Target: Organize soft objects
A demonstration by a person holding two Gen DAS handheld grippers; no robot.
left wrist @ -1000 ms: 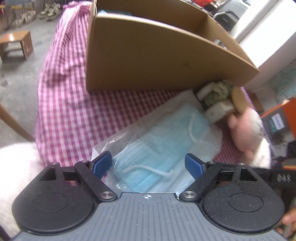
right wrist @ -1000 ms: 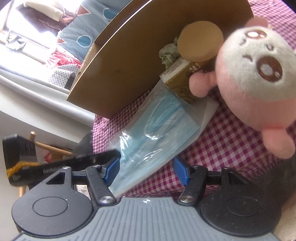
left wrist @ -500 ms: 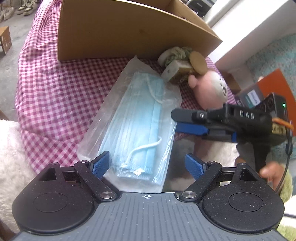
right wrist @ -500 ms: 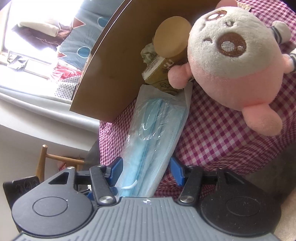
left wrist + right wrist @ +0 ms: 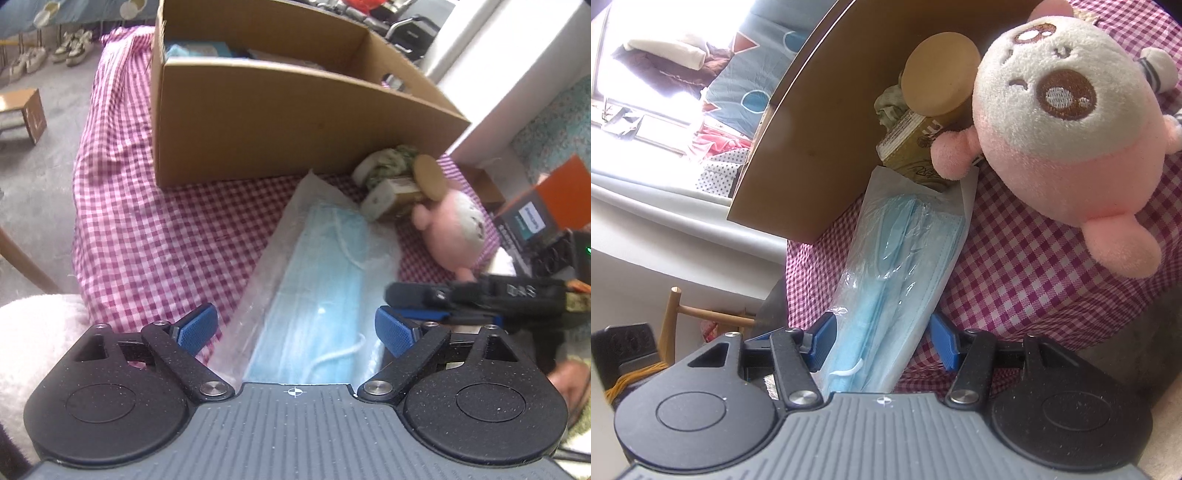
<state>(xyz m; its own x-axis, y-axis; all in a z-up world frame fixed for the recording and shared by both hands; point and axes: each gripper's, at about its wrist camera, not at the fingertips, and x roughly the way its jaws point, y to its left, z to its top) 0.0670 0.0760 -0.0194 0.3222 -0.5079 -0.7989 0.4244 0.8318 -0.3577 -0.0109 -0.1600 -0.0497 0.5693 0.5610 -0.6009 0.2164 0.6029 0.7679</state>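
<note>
Two grippers at one bagged stack of blue masks on the checked cloth.
Right gripper (image 5: 882, 341) jaws, just closed in, clamp the mask bag (image 5: 886, 295) near end; left gripper (image 5: 295, 330) jaws, just widening, released either side of it. Far right: one pink plush (image 5: 1060, 122), one tan puff (image 5: 940, 83), one printed carton (image 5: 916, 147), text unreadable. One cardboard box (image 5: 266, 114) behind.

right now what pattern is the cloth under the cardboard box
Pink-and-white checks on the cloth under the cardboard box; clearest in the left wrist view.
</note>
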